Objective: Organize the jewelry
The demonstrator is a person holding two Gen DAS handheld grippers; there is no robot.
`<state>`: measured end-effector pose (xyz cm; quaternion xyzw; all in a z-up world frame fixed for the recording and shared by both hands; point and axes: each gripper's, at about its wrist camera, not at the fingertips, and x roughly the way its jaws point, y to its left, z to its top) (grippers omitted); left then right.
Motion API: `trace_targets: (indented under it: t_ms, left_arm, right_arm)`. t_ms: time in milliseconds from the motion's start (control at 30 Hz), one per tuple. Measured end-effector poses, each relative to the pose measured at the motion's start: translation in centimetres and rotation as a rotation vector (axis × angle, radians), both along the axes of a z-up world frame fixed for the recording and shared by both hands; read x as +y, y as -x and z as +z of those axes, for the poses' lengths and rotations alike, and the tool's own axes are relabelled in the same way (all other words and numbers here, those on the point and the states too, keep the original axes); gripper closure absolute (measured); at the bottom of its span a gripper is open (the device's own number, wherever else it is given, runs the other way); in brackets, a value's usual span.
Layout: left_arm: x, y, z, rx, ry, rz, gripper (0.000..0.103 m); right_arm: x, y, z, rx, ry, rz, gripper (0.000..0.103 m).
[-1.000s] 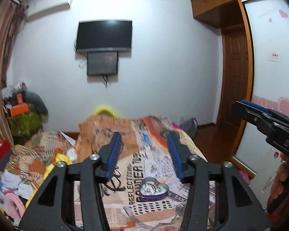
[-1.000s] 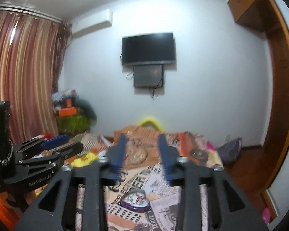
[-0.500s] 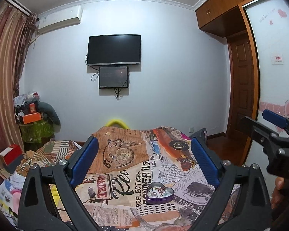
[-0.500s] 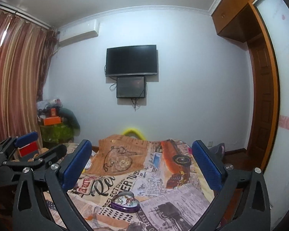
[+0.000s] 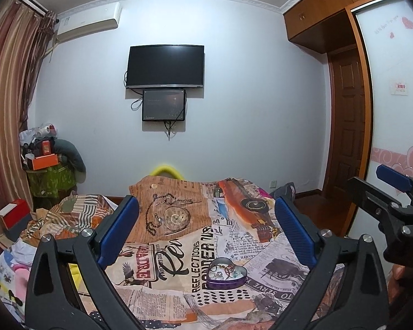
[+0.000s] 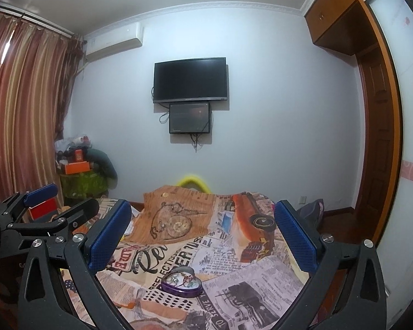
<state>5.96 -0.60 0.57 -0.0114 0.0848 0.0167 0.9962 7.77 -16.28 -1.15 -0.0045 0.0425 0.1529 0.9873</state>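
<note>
Both the left gripper [image 5: 206, 233] and right gripper [image 6: 202, 232] have jaws spread wide, grasping nothing, above the heart tin [image 5: 226, 273] of jewelry on the bed [image 5: 179, 261].

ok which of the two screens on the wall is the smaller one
The lower screen, hung just under the big TV. It is narrower and shorter, with cables dangling beneath it, while the TV above spans much wider.
</note>
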Motion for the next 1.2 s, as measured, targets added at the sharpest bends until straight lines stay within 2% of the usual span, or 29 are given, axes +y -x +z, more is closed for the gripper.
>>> trace_targets:
  t_ms: [1200]
  left_arm:
    - [-0.25,-0.77,-0.2,0.025,0.025,-0.013,0.003]
  right_arm:
    - [-0.11,0.2,0.16,0.016,0.006,-0.002,0.0]
